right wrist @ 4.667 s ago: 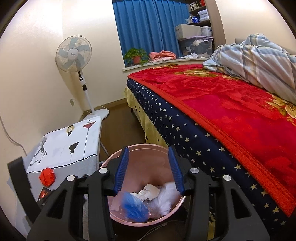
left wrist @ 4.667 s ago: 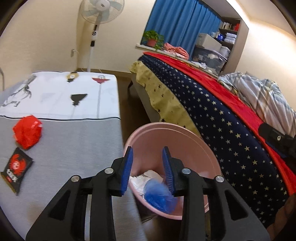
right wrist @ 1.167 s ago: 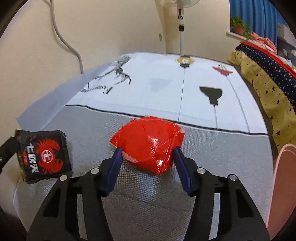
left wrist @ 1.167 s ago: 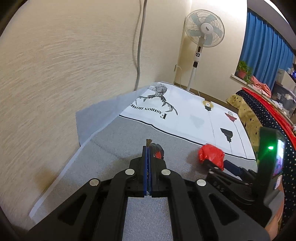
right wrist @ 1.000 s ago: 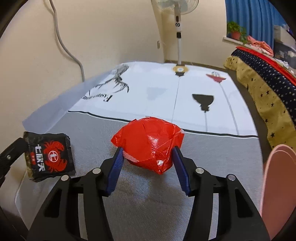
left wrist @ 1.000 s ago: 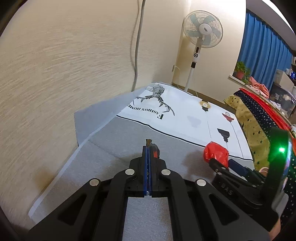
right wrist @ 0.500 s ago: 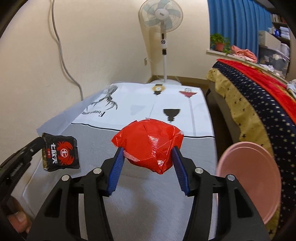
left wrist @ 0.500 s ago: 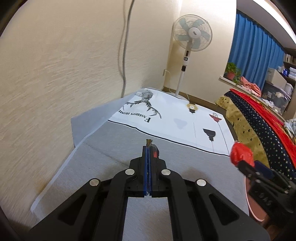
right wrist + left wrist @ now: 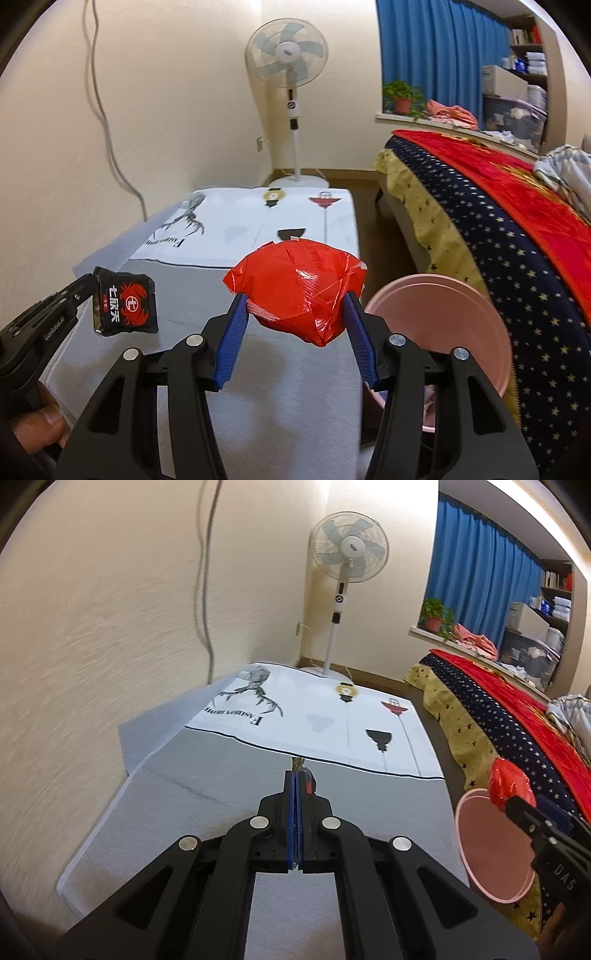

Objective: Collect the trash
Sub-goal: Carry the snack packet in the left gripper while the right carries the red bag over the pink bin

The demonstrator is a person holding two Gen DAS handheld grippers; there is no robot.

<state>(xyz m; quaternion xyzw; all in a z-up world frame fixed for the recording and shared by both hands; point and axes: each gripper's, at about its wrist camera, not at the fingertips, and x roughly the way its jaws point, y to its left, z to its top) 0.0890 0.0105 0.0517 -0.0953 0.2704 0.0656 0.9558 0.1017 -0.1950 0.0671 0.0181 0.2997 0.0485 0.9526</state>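
Right gripper [image 9: 295,328] jaws pinching the crumpled red wrapper [image 9: 297,286], left gripper [image 9: 298,779] jaws pressed together on the edge of the black crab-print packet [image 9: 125,306] — both pieces lifted clear of the grey counter [image 9: 280,398]. Carrying step, by the look of it, with the pink bin [image 9: 461,332] at about three o'clock of the red wrapper. Next: swing each load over the rim, then spread the jaws — packet likely to cling.
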